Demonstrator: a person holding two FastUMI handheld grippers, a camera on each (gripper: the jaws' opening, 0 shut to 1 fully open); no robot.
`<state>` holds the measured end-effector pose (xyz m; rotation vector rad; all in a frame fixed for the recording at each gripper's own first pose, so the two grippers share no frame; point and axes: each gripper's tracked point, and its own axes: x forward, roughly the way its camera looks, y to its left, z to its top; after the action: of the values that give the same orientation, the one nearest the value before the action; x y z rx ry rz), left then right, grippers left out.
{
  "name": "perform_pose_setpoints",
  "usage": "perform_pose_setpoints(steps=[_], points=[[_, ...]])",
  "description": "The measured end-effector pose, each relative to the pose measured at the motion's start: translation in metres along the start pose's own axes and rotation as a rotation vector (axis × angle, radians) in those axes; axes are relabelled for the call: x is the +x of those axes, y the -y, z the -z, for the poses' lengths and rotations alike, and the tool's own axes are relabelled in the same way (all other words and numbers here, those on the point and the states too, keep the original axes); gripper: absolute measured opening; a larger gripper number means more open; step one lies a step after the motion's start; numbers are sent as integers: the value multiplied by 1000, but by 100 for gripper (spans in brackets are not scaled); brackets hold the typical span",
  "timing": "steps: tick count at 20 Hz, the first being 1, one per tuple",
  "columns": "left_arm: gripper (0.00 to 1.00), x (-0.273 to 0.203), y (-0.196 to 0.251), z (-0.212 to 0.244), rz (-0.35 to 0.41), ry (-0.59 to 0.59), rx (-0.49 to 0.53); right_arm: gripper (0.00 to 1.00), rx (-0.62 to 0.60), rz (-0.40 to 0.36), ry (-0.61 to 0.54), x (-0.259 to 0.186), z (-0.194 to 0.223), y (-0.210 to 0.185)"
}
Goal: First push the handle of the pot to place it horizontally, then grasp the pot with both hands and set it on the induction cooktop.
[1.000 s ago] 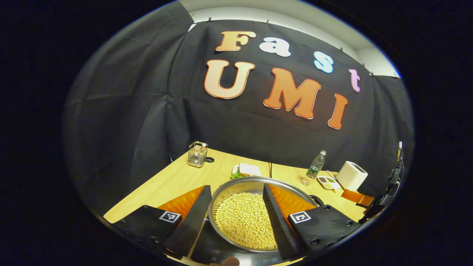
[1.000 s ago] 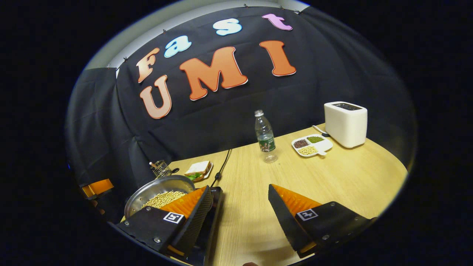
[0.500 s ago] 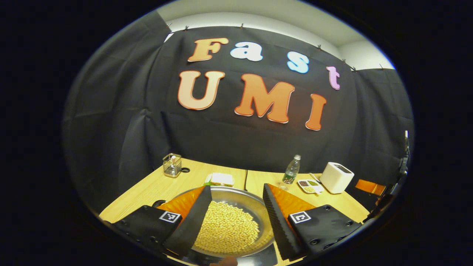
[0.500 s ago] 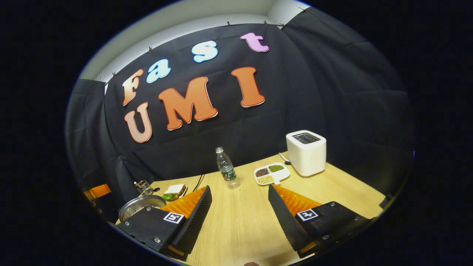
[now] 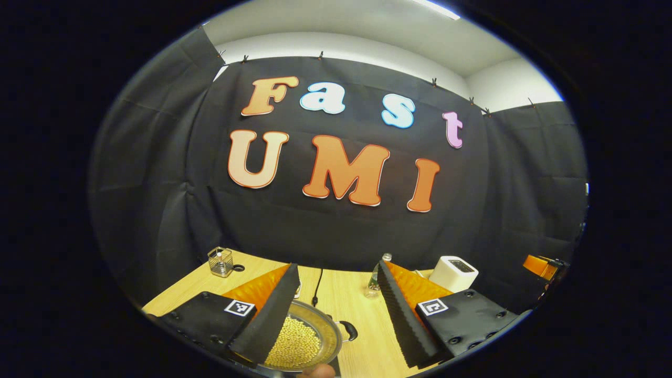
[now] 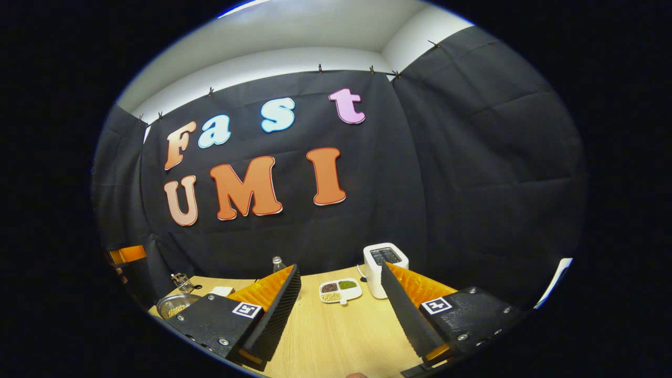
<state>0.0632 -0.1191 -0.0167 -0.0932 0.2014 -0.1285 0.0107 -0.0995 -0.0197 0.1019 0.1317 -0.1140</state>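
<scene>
A steel pot (image 5: 303,342) filled with pale beans sits low in the left gripper view, partly behind one of my fingers (image 5: 268,320). Its black loop handle (image 5: 349,331) sticks out to the right. My left gripper (image 5: 336,268) hangs well above and behind the pot, open, with nothing between its fingers. What the pot rests on is hidden at the lower edge. In the right gripper view the pot (image 6: 176,305) is small at the far left. My right gripper (image 6: 340,269) is open over bare table, far from the pot.
On the wooden table (image 6: 336,336) stand a white toaster (image 6: 385,268), a divided dish (image 6: 339,290) of beans, a water bottle (image 5: 374,278), a wire holder (image 5: 220,261) and a black cord (image 5: 316,286). The other gripper (image 5: 541,265) shows at the right edge.
Both grippers have risen and pulled back from the table, staying open. The pot has dropped low and small in the left gripper view and shrunk to the left edge in the right gripper view.
</scene>
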Motion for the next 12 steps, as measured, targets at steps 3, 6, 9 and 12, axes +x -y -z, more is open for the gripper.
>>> perform_pose_setpoints(steps=[3, 6, 9, 12], points=[[98, -12, -14, -35, -61, 72, 24, 95, -24, 2, 50, -12, -28, 6], [97, -22, -29, -70, -129, 170, 131, 95, -30, -22, 77, -23, -42, 1], [97, -40, -11, -71, -76, 178, 83, 95, -38, -35, 72, -22, -39, -5], [96, -49, -8, -69, -57, 182, 82, 95, -48, -64, 65, -22, -32, -17]])
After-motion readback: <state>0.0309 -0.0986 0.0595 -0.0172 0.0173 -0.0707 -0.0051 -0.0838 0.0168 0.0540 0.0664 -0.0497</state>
